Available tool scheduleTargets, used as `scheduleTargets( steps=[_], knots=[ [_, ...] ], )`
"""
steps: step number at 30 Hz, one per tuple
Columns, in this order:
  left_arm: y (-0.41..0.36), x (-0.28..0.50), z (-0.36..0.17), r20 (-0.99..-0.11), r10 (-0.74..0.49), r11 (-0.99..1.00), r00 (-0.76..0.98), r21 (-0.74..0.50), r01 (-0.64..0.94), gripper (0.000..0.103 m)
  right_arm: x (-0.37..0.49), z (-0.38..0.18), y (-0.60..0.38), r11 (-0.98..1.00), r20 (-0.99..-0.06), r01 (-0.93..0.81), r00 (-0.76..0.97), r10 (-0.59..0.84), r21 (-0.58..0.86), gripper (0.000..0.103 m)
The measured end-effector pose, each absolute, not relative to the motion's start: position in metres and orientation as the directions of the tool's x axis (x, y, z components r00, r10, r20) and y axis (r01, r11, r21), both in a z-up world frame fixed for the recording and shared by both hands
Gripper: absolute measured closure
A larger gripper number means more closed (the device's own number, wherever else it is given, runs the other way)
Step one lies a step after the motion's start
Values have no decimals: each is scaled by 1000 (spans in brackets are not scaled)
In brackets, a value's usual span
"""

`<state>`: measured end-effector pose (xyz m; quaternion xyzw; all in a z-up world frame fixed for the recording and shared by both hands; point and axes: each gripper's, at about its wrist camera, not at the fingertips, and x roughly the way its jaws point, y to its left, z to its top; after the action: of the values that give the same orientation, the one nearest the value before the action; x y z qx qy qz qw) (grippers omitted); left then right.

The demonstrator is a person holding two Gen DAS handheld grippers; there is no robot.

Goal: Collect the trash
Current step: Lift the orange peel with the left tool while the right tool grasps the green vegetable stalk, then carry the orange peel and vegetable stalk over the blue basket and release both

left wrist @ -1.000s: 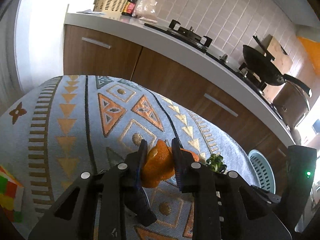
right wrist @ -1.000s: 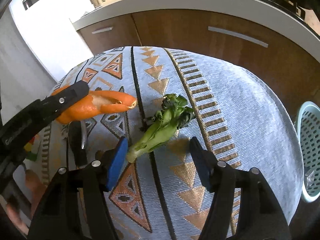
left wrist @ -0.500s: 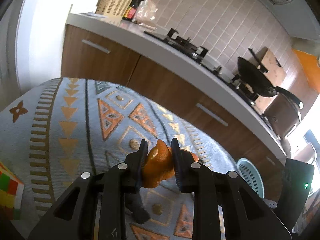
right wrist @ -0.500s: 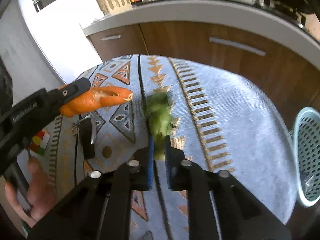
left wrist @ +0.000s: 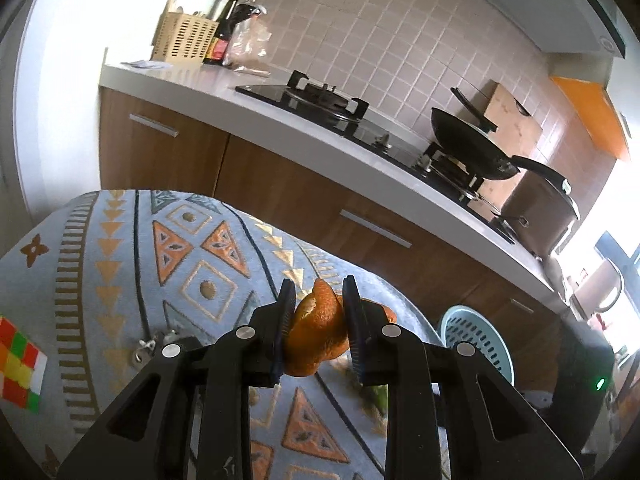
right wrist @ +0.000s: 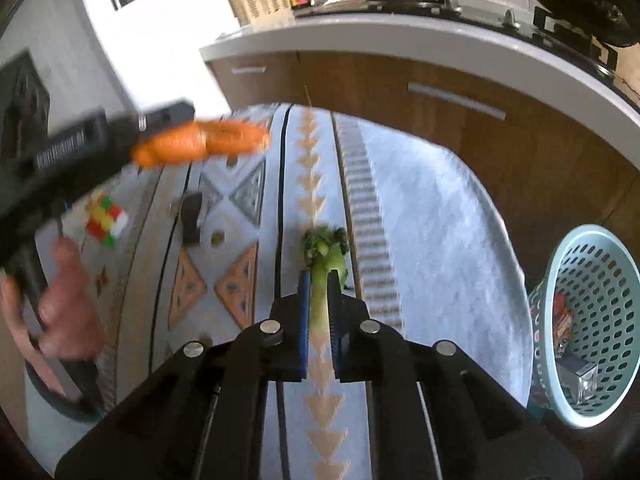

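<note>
Two grippers each carry a piece of trash above the round tabletop. Nearest, the right gripper has its blue-padded jaws pinching the pale stem of a green vegetable, whose leafy end points away toward the kitchen counter. The left gripper has its jaws pinching a curled orange peel; seen from the right wrist the peel is blurred, held high over the tabletop's left side, with the person's hand on the grip below it. Raised lettering runs along that gripper's body but is too blurred to read.

On the patterned cloth left of the vegetable lie a dark object and, farther left, a colour cube. To the right of the vegetable the cloth is bare out to the tabletop's curved edge. Just past that edge, lower down, stands a pale blue basket with some packaging inside; the print on it cannot be read.

Beyond the tabletop's far edge a gap opens before the brown cabinets. On the counter stand a cream rack, a dark bottle with an unreadable red label, a hob and a black wok.
</note>
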<state>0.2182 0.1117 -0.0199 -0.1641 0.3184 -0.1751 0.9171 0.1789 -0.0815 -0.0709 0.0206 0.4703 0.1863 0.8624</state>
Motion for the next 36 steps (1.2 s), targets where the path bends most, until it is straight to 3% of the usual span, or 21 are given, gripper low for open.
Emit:
scheduleTargets(
  steps=[2,3,6,8,13,15,23,30,36],
  knots=[
    [110,213,-19,-526,-427,885,736,-411,219,80,178,-80,-83,931,-815,-294,469,339,217,91],
    [108,211,-19,-527,-428,884,734,-412,220,80,180,-85,-83,931,-825,-285,451,340,228,81],
    [106,204,-18,-531,-426,887,732,-403,224,80,184,-90,-79,925,-827,-290,435,356,246,65],
    [104,199,-16,-532,-423,890,734,-396,226,80,191,-93,-74,933,-830,-273,442,340,236,61],
    [104,190,-11,-531,-422,891,735,-391,229,80,209,-107,-65,960,-858,-227,449,251,162,64],
    [102,187,-8,-532,-416,896,737,-381,230,80,206,-104,-66,962,-852,-234,466,239,141,85],
    [75,184,8,-508,-472,871,721,-394,293,80,177,-44,-137,962,-759,-165,591,273,218,86],
    [4,190,21,-496,-539,840,681,-377,390,80,150,8,-230,979,-674,-36,720,164,200,86],
    [-73,203,20,-524,-583,812,621,-363,457,80,135,16,-305,978,-667,92,743,57,186,86]
  ],
)
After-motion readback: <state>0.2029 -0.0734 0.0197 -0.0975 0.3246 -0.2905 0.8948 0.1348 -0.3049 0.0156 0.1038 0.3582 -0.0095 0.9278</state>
